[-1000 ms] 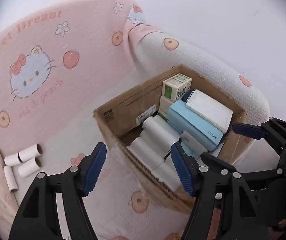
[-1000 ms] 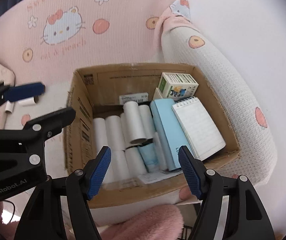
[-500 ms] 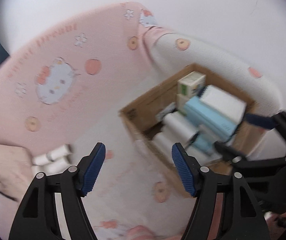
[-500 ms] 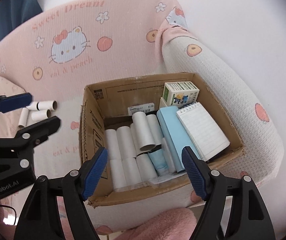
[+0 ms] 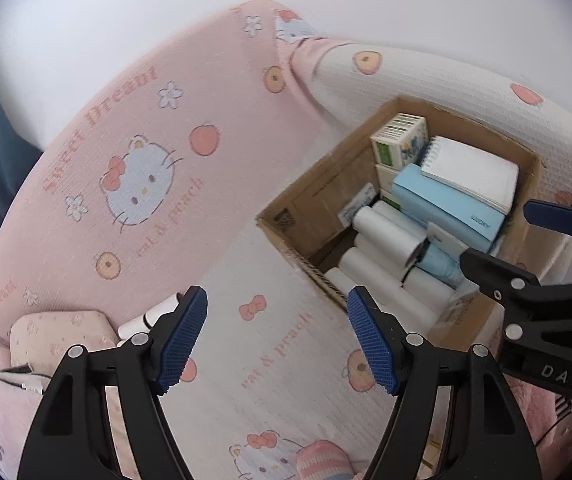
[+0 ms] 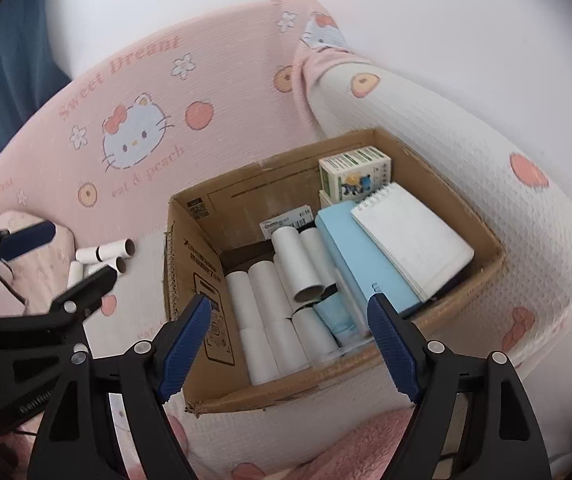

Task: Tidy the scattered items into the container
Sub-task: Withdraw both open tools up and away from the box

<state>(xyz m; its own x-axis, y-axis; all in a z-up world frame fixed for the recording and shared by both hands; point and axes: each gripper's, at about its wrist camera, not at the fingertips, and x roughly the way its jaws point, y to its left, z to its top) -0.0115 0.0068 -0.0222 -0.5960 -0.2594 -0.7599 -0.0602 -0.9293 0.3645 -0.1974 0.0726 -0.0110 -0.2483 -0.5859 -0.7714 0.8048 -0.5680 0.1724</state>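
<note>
An open cardboard box (image 6: 202,264) (image 5: 310,208) stands on the pink sofa seat. It holds several white paper tubes (image 6: 262,300), a light blue case (image 6: 362,256), a spiral notepad (image 6: 414,236) and a small green-white carton (image 6: 354,176). A few loose white tubes (image 6: 106,254) (image 5: 154,316) lie on the seat left of the box. My left gripper (image 5: 278,336) is open and empty above the seat between the loose tubes and the box. My right gripper (image 6: 290,344) is open and empty above the box's near edge.
The sofa's pink Hello Kitty backrest (image 5: 142,176) rises behind the seat and its white armrest (image 6: 466,160) runs along the box's right side. A small pink cushion (image 5: 58,340) lies at the left by the loose tubes. A fluffy pink fabric (image 6: 366,448) lies in front.
Both grippers have drawn back and swung left. The box sits further right in both views and the loose tubes have come closer to the left gripper's fingers. Both stay open.
</note>
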